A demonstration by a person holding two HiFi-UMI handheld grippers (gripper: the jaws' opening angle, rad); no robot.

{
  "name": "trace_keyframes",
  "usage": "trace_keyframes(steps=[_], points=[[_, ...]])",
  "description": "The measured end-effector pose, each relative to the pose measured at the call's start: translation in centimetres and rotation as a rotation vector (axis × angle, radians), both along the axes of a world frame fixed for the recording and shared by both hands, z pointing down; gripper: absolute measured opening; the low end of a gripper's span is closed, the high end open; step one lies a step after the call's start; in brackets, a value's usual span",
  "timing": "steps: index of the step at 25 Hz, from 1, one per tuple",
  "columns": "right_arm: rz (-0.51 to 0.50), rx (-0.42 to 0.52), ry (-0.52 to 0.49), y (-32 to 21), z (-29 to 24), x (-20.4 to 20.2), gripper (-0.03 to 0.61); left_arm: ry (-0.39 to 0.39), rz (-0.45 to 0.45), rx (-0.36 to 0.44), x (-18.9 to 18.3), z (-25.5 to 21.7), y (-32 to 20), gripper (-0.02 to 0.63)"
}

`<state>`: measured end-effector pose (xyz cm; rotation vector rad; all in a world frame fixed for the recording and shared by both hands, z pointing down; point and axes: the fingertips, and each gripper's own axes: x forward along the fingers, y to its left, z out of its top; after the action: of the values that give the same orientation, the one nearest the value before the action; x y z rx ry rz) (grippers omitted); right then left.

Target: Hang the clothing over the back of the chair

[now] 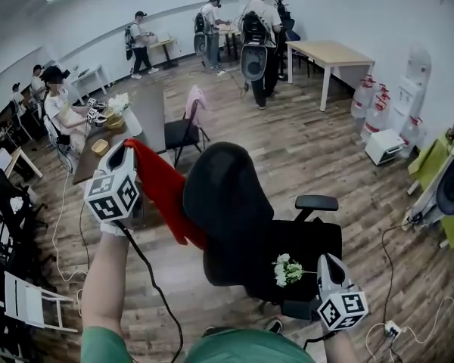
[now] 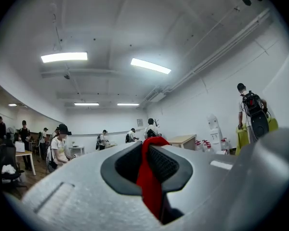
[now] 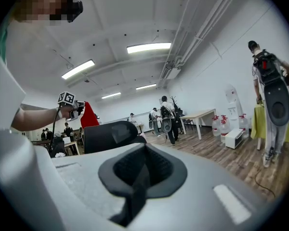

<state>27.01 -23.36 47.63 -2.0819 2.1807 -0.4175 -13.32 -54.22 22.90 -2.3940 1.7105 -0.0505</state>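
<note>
Two grippers: left gripper (image 1: 125, 150) jaws are pinching red clothing (image 1: 163, 189), hanging left of black chair back (image 1: 227, 203); right gripper (image 1: 326, 262) jaws are sitting closed w/ white flowers (image 1: 287, 270) adj.

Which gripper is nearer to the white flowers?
Right. The right gripper is just beside the white flowers, low by the seat. The left gripper is raised left of the chair back, holding the red clothing.
</note>
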Motion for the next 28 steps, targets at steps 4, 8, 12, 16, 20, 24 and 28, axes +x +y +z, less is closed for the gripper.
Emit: trace_keyframes(steps=[4,8,12,16,20,24,28], points=[[-0.014,-0.015,-0.013,0.5,0.5,2.0,-0.006,0.036,0.011,0.038,4.0,-4.4,-0.1,0.038],[-0.011,-0.025,-0.026,1.3,1.0,3.4,-0.006,0.059,0.062,0.105,8.6,-8.9,1.3,0.038],[-0.012,-0.035,-0.032,2.0,1.2,3.8,-0.006,0.087,0.149,0.182,14.1,-14.0,3.1,0.038],[0.022,-0.042,-0.033,3.0,1.2,3.8,-0.006,0.151,0.32,0.222,19.6,-16.0,6.7,0.038],[0.054,-0.065,-0.038,3.5,2.0,3.2,-0.006,0.123,0.457,0.199,24.7,-9.7,10.7,0.038],[0.051,-0.089,-0.017,4.4,2.2,-0.1,-0.006,-0.018,0.55,0.179,29.5,-1.5,14.7,0.038],[0.082,-0.099,0.025,5.0,1.4,-1.3,-0.006,0.037,0.583,-0.036,31.0,5.4,15.5,0.038]])
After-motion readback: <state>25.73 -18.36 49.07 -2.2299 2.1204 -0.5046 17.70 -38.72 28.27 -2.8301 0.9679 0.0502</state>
